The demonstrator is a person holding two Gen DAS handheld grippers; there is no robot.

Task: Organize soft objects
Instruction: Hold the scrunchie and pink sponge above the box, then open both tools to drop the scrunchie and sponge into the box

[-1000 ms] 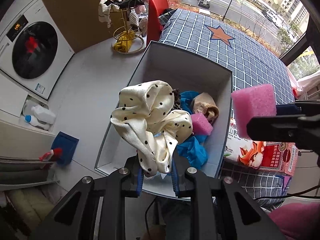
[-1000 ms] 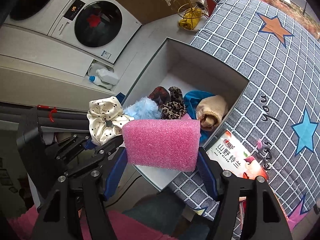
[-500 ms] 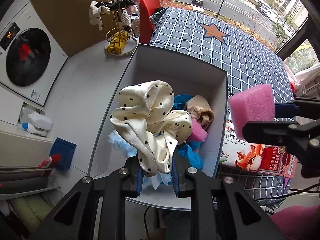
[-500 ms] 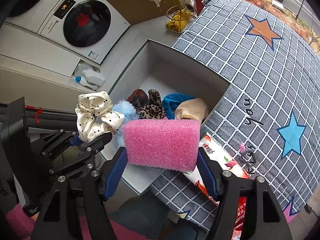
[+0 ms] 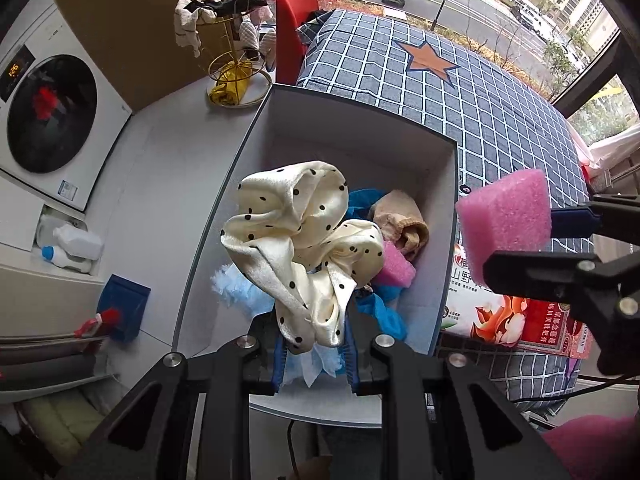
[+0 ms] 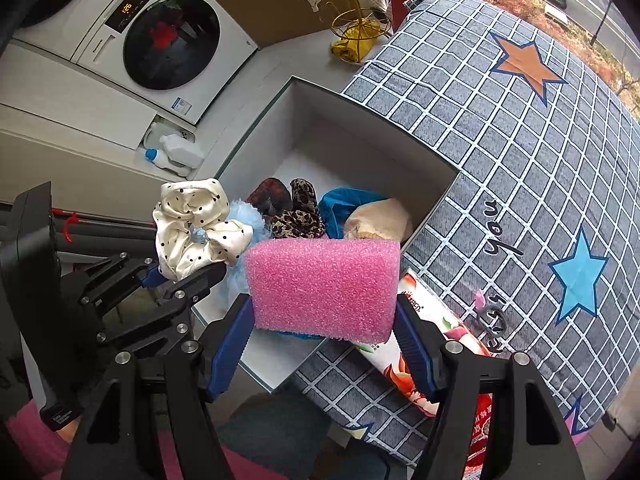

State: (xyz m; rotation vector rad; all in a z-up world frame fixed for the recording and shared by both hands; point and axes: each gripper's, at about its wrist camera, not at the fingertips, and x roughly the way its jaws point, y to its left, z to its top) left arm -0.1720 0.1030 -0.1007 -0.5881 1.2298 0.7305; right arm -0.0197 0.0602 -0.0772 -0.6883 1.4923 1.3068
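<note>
Cream satin, a dotted scrunchie (image 5: 298, 248) sits pinched in the left gripper (image 5: 314, 350) above the grey box (image 5: 448, 216), while the right gripper (image 6: 324, 320), jaws clamped on a pink sponge (image 6: 322, 286), hovers near its rim, both seemingly bound for that box.

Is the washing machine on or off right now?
On. The washing machine has its display lit with orange digits, and something red shows behind its door.

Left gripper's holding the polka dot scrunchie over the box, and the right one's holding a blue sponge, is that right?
Not quite: the sponge in the right gripper is pink, not blue, as the right wrist view shows. The left gripper does hold the polka dot scrunchie over the box.
</note>
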